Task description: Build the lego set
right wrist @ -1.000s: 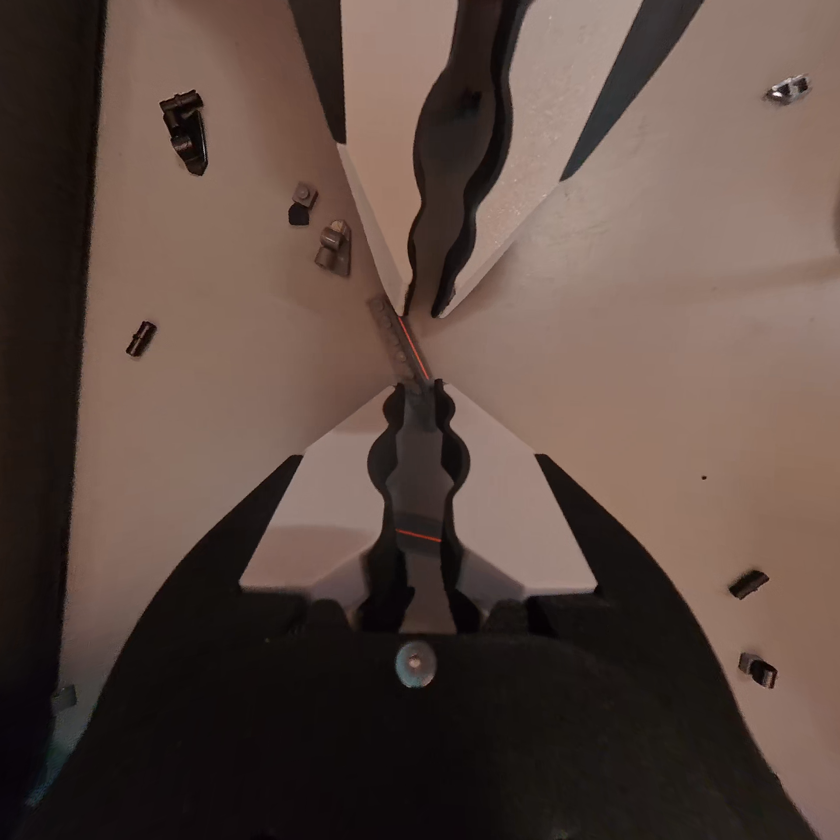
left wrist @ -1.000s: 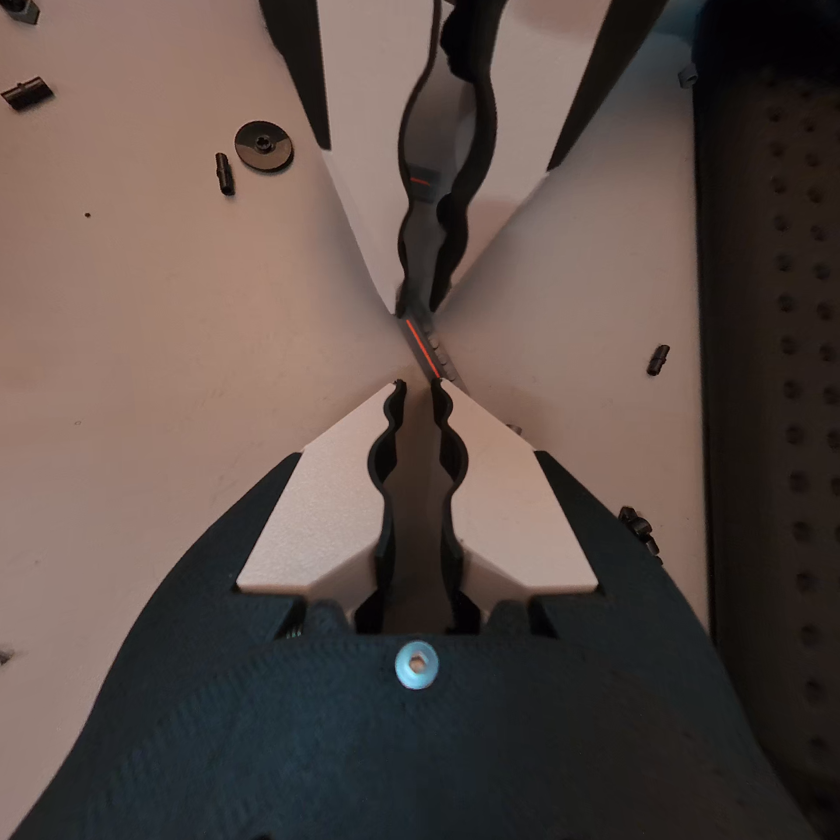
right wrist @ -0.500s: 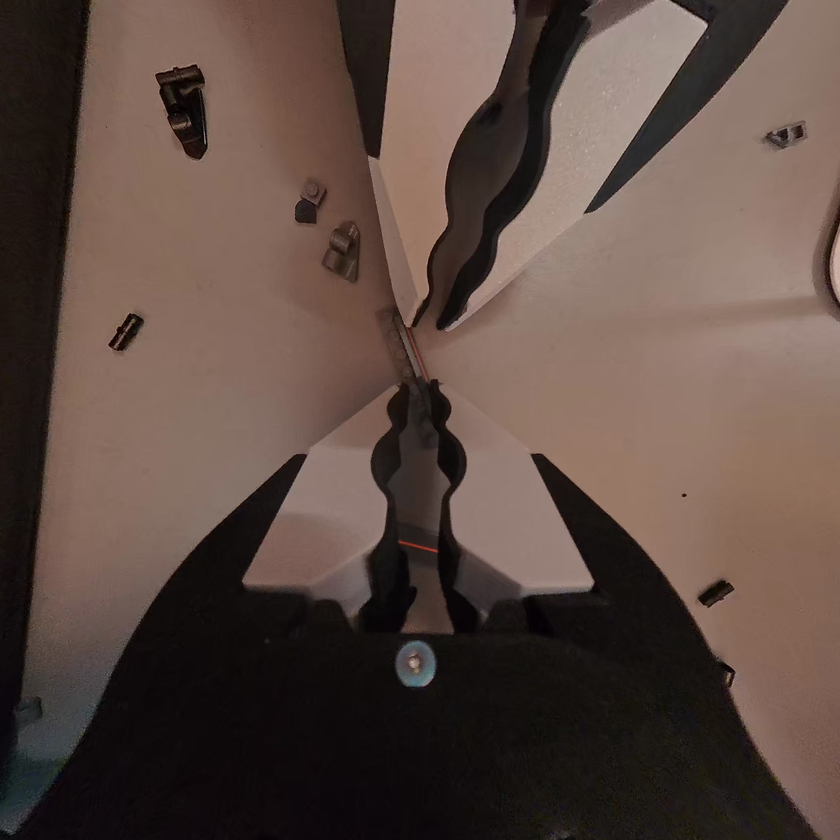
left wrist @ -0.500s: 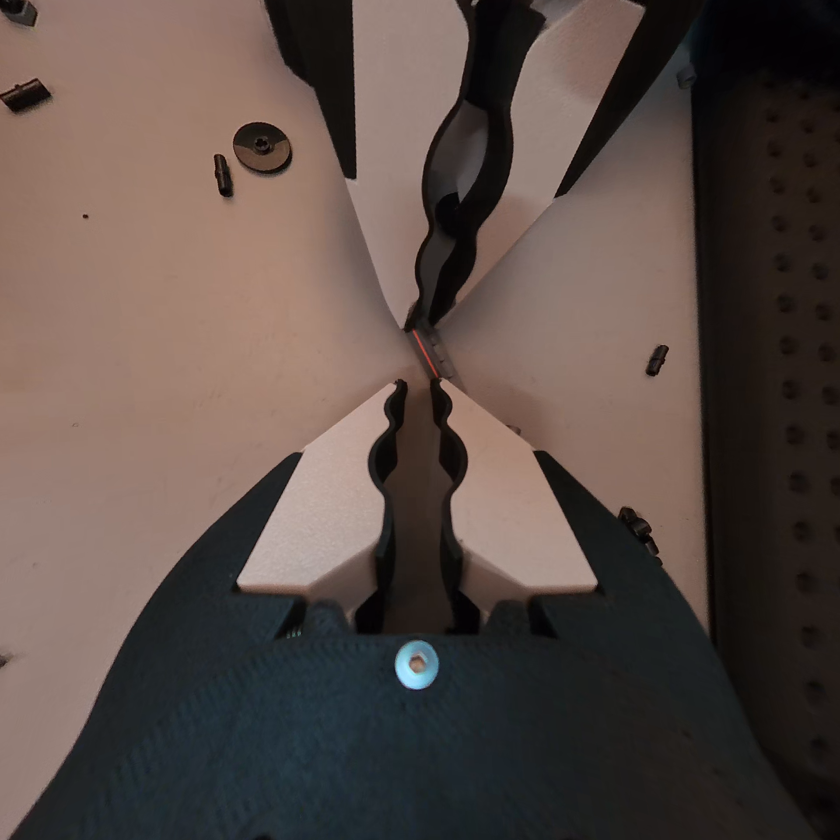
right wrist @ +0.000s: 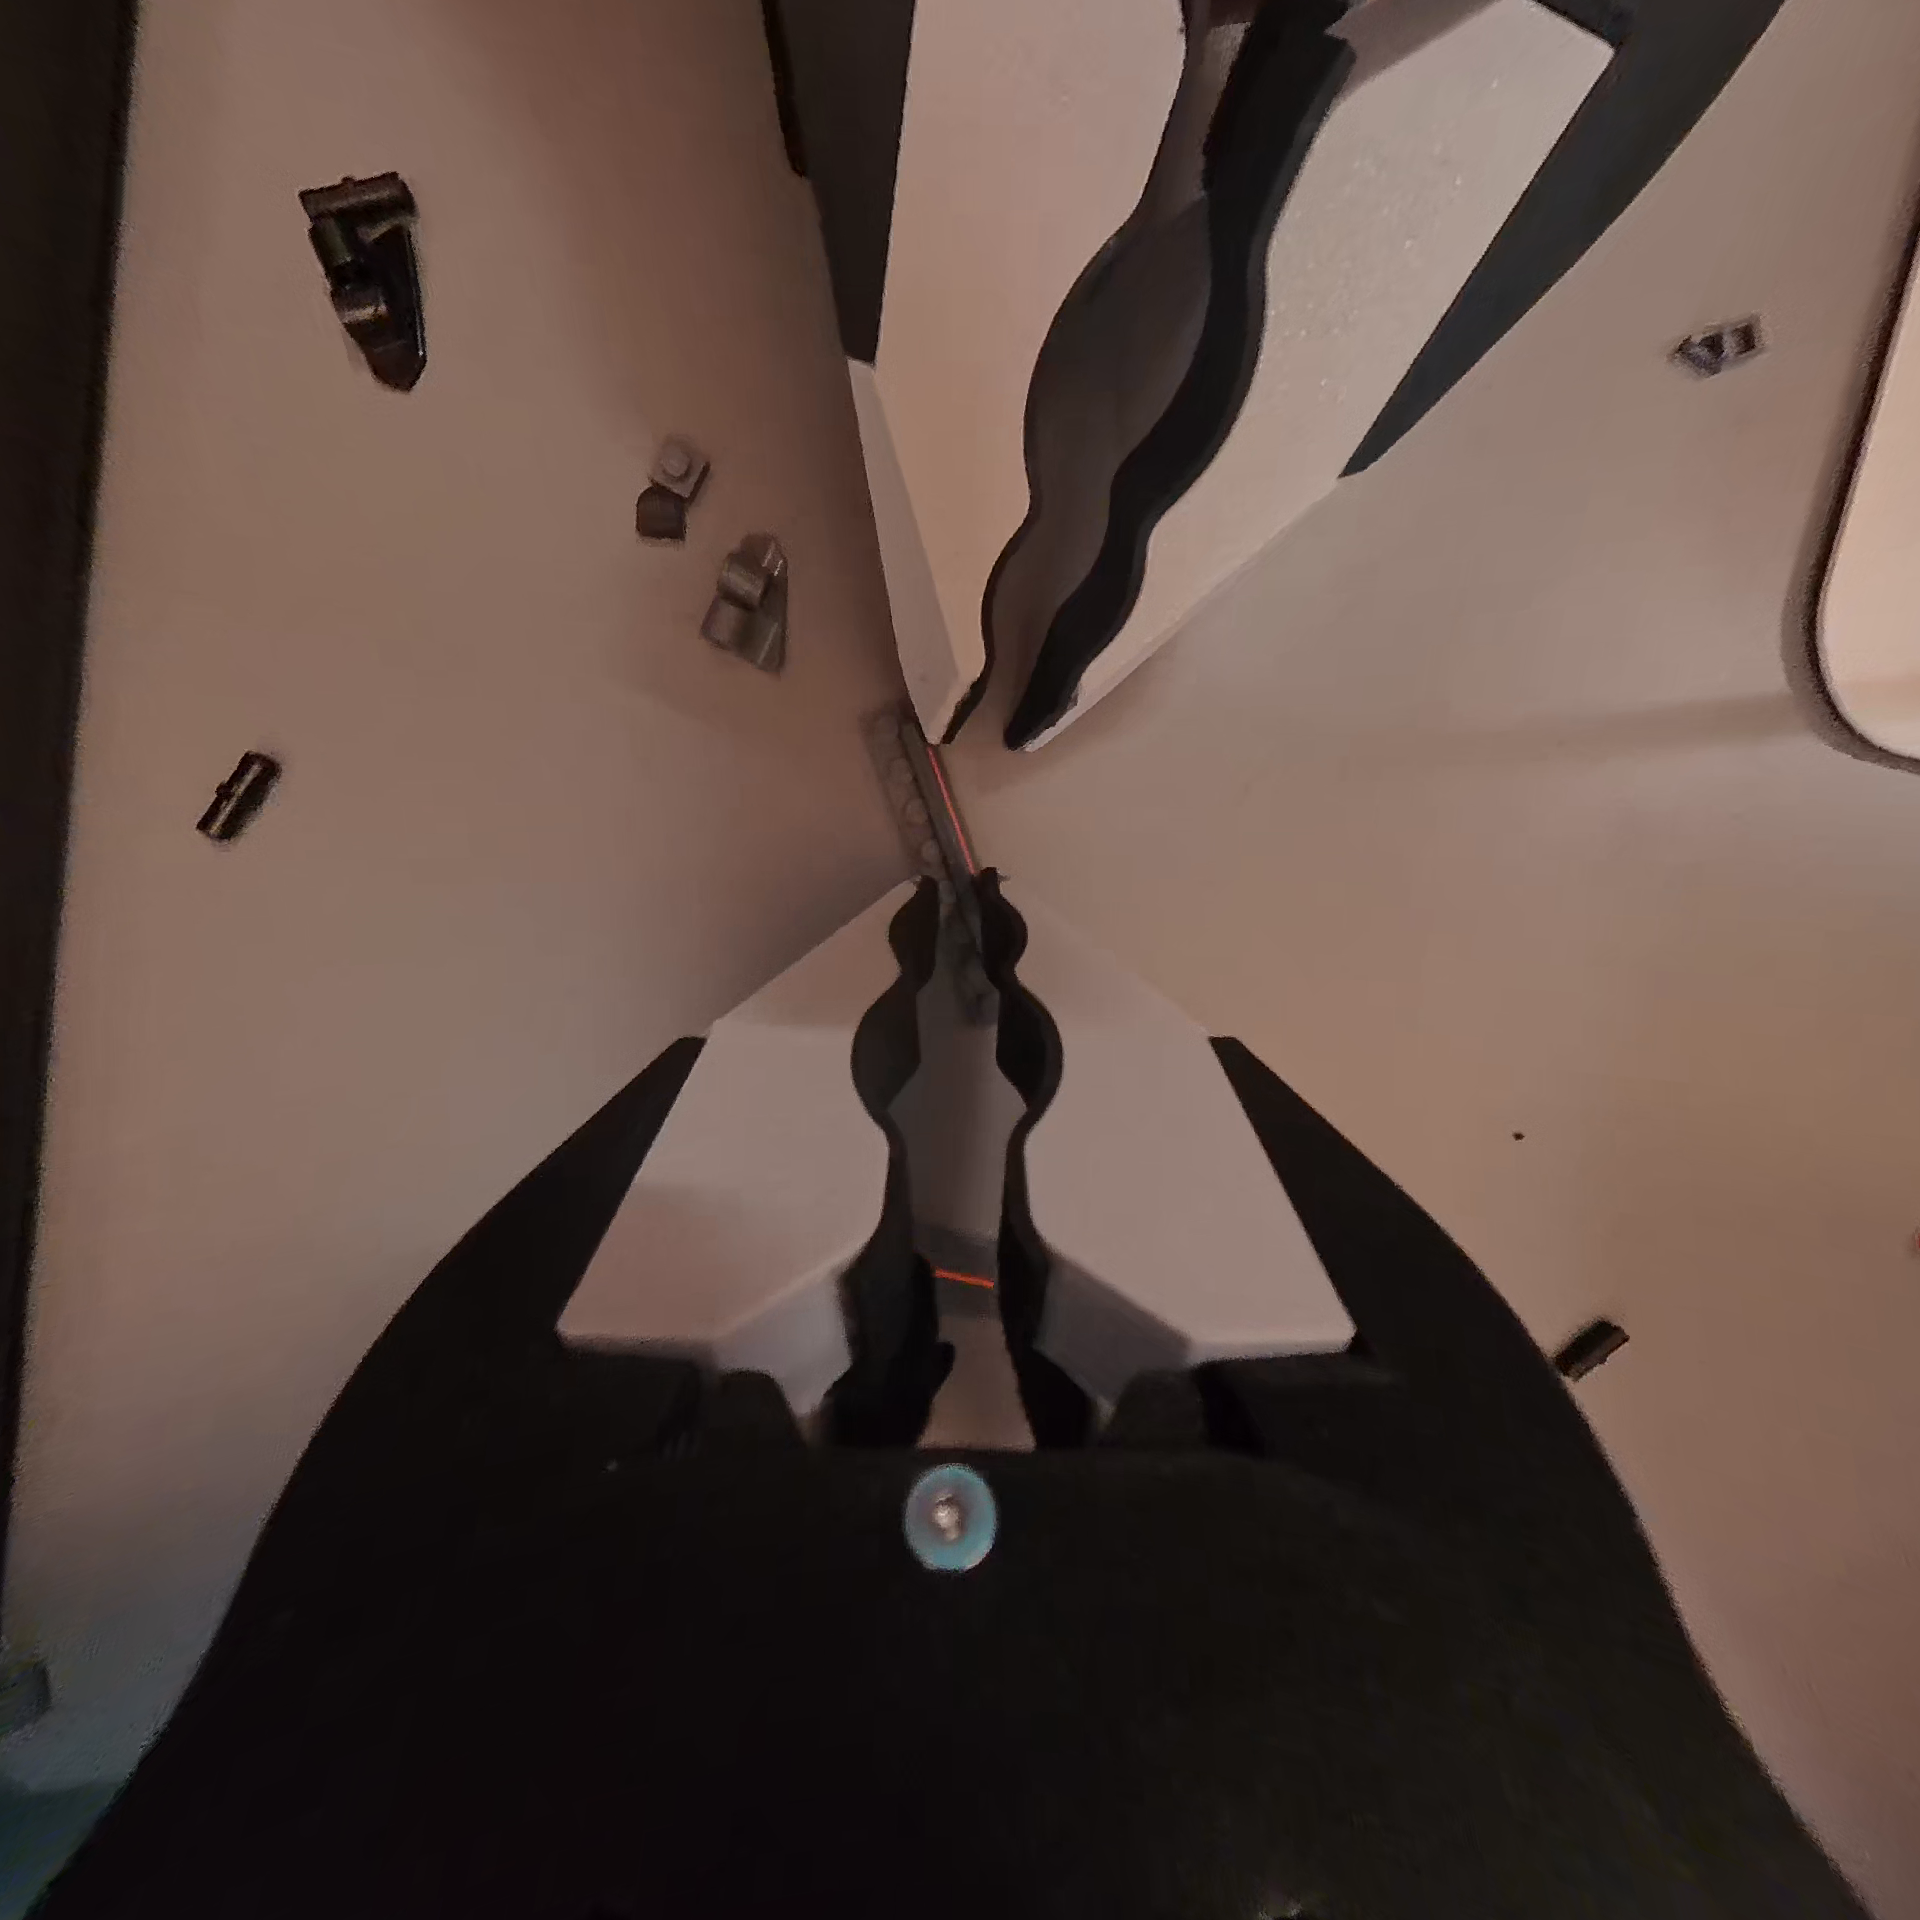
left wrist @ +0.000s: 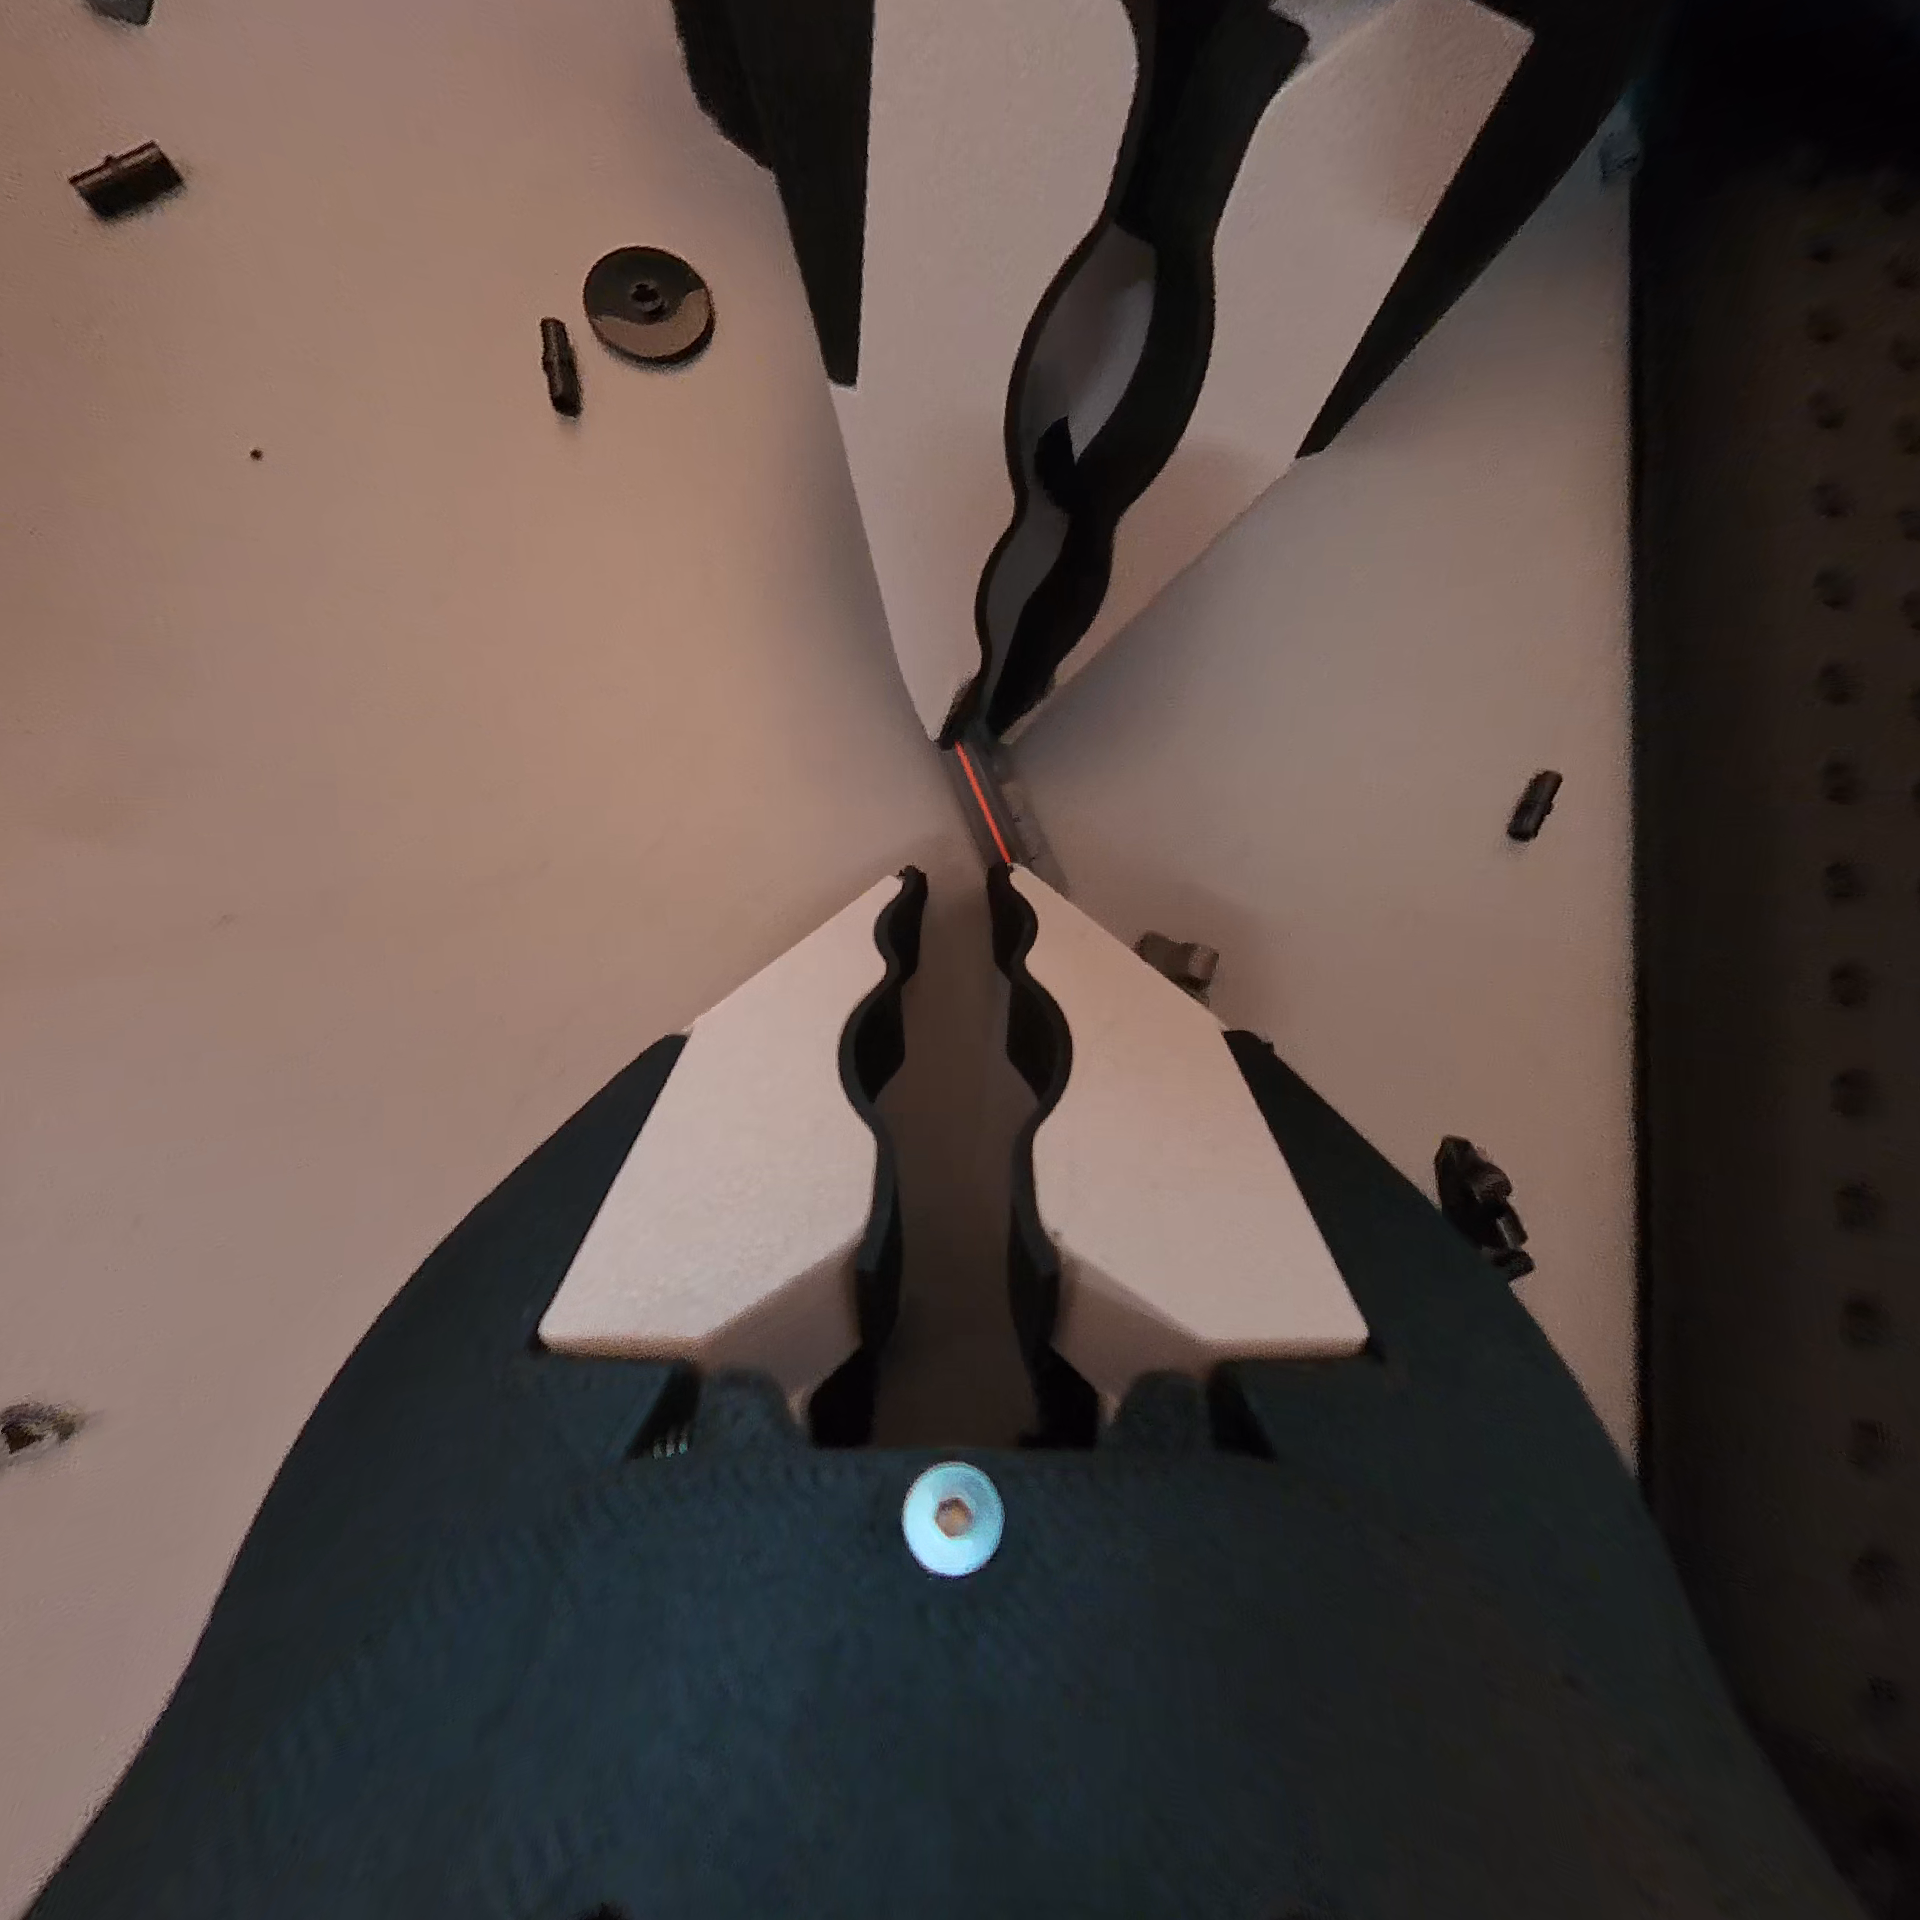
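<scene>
The grey lego strip (right wrist: 940, 821), edged with an orange line, spans the gap between both grippers above the pale table (right wrist: 1455, 883): the right gripper (right wrist: 961, 883) is clamped on its near end, while the left gripper (left wrist: 951, 878) stands slightly parted, the strip's other end at its fingertips. Loose dark pieces (right wrist: 748, 603) lie near on the right view's left; the table's dark edge (left wrist: 1662, 935) runs close along the left view's right.

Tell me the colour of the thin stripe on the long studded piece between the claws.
Orange-red, on a grey long studded piece; the right wrist view shows it best.
</scene>
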Demonstrator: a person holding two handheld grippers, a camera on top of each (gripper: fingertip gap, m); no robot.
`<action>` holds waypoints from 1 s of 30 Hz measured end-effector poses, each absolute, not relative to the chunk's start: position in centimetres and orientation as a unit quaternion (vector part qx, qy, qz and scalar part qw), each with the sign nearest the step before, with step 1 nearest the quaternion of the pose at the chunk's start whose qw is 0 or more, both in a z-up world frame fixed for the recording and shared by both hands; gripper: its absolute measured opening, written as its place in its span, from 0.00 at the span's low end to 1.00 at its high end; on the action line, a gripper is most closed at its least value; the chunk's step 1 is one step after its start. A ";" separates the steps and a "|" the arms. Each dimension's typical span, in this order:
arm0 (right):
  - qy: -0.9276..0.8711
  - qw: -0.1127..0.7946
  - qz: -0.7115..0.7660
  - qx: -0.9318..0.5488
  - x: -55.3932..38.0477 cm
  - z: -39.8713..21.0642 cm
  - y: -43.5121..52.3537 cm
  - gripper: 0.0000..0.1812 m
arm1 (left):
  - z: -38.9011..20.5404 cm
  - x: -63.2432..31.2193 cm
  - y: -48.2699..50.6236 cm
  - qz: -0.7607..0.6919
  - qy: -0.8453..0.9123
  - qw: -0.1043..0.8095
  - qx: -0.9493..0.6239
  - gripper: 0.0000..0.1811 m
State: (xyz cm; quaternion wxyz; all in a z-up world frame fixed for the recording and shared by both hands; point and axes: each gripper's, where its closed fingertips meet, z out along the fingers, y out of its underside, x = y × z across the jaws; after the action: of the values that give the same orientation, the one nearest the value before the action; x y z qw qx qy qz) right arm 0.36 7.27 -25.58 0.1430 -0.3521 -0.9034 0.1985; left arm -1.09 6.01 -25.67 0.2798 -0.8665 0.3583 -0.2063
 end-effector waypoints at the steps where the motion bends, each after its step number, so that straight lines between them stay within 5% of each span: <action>1: -0.902 0.148 0.198 -0.354 0.1 -25.6 7.2 0.03 | -25.7 -1.3 6.0 -0.205 0.357 0.279 -0.868 0.06; 30: -0.895 0.187 0.181 -0.361 -1.3 -25.5 7.5 0.01 | -25.7 -1.1 5.4 -0.197 0.368 0.270 -0.867 0.09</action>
State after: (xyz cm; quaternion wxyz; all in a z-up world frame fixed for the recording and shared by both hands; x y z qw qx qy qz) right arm -1.30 7.54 -25.50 0.1873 -0.3612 -0.8954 0.1810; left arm -1.09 5.42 -25.68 0.2705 -0.8672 0.3685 -0.1974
